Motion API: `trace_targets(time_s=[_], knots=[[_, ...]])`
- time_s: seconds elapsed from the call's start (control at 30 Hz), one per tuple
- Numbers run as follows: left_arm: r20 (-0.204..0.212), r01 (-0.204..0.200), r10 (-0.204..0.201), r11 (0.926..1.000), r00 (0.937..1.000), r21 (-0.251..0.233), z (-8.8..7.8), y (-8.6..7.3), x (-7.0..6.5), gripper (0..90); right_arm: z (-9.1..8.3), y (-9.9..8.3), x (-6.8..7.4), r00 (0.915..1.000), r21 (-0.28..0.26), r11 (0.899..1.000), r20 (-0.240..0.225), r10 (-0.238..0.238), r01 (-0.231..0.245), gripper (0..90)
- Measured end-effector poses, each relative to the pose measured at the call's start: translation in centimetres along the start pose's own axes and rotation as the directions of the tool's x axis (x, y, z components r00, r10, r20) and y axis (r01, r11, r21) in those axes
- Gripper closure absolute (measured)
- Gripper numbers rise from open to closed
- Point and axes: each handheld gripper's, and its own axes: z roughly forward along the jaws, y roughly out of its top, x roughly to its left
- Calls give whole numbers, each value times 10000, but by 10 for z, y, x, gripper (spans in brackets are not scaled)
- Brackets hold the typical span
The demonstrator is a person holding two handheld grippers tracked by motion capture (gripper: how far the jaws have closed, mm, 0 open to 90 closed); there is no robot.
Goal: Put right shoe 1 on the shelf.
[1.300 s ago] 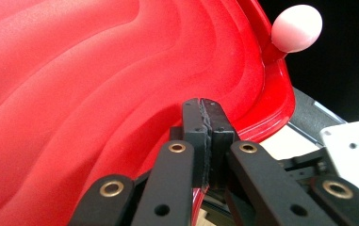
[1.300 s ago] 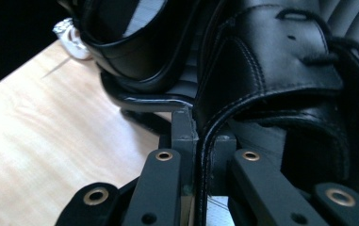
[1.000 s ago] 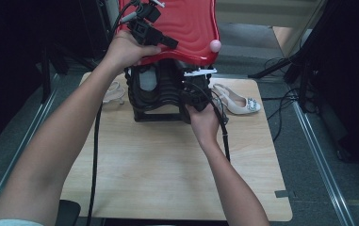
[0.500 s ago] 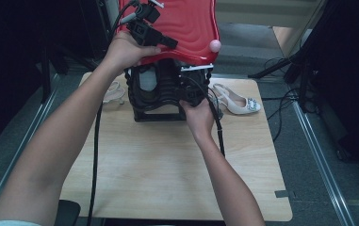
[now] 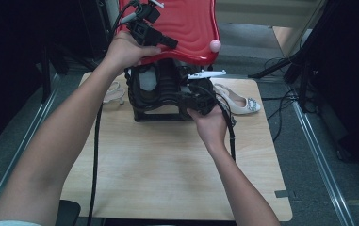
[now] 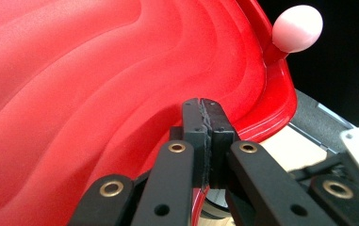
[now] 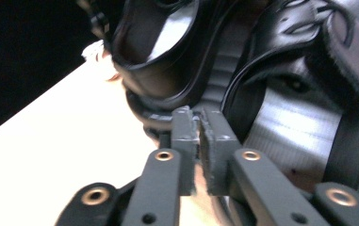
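A red ribbed lid (image 5: 186, 28) with a pink knob (image 5: 214, 45) is held tilted up over a black ribbed case (image 5: 160, 94) at the table's far side. My left gripper (image 5: 170, 44) is shut on the lid's front rim. In the left gripper view the jaws (image 6: 204, 106) are pinched on the red lid (image 6: 97, 94), below the knob (image 6: 297, 28). My right gripper (image 5: 183, 100) is at the case's front right corner. Its jaws (image 7: 197, 117) have just been closing and are shut, with nothing between them, close to the black case (image 7: 262, 61).
A white heeled shoe (image 5: 240, 102) lies right of the case and a pale sandal (image 5: 113, 92) lies left of it. The wooden table (image 5: 167, 174) stretches bare toward me. Cables trail from both grippers, and dark stands flank the table.
My right hand pushed in toward the black case, then drew back a little toward me and to the right. The left hand keeps the red lid raised in the same spot.
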Motion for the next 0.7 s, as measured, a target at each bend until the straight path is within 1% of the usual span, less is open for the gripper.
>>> trace_targets(time_s=[0.03, 0.07, 0.13, 0.17, 0.2, 0.23, 0.27, 0.3, 0.33, 0.37, 0.4, 0.43, 0.47, 0.5, 0.6, 0.67, 0.7], knots=[[-5, -69, 69, 10000, 10000, -5, 0, 0, 0, 898, -3, -2, 0, 9999, 72, 10000, -161, 31, -29, 900], [-42, -191, 191, 9998, 9998, -57, 0, -1, -1, 896, -9, -8, -2, 9989, 70, 10000, -463, 62, -59, 900], [-14, -158, 158, 9999, 9999, -51, 0, 0, -1, 896, -14, -15, -4, 9976, 112, 9999, -690, 48, -40, 900], [-14, -158, 158, 9999, 9999, -51, 0, 0, -1, 896, -14, -15, -4, 9976, 112, 9999, -690, 48, -40, 900], [-15, -141, 141, 9999, 9999, -32, 0, 0, -1, 896, -16, -19, -6, 9971, 168, 9999, -756, 29, -16, 900], [-21, -135, 135, 9999, 9999, -18, 0, 0, -1, 897, -19, -28, -10, 9943, 224, 9997, -1062, 37, -13, 900], [-21, -135, 135, 9999, 9999, -18, 0, 0, -1, 897, -20, -32, -12, 9941, 270, 9996, -1081, 61, -32, 900], [-16, -126, 126, 9999, 9999, -17, 0, 0, -1, 897, -20, -32, -12, 9941, 270, 9996, -1081, 61, -32, 900], [-8, -129, 129, 9999, 9999, -24, 0, 0, 0, 897, -20, -40, -17, 9923, 329, 9994, -1239, -52, 93, 900], [-8, -129, 129, 9999, 9999, -24, 0, 0, 0, 897, -19, -44, -19, 9925, 417, 9990, -1221, -77, 129, 900], [-13, -128, 128, 9999, 9999, -21, 0, 0, 0, 897, -19, -44, -19, 9925, 417, 9990, -1221, -77, 129, 900], [-17, -122, 122, 9999, 9999, -18, 0, 0, 0, 897, -18, -51, -24, 9902, 464, 9989, -1397, -53, 119, 900], [-11, -127, 127, 9999, 9999, -19, 0, 0, 0, 897, -18, -54, -26, 9911, 493, 9987, -1331, -54, 120, 900], [-11, -127, 127, 9999, 9999, -19, 0, 0, 0, 897, -17, -56, -28, 9902, 480, 9988, -1392, -64, 132, 900], [-2, -126, 126, 9999, 9999, -24, 0, 0, 0, 897, -16, -59, -32, 9911, 524, 9986, -1334, -20, 91, 900], [-3, -180, 180, 9998, 9998, 6, 0, 0, 0, 897, -14, -60, -35, 9911, 582, 9983, -1327, 63, 14, 900], [-6, -154, 154, 9999, 9999, -5, 0, 0, -1, 898, -10, -60, -38, 9903, 637, 9979, -1375, 217, -130, 900]])
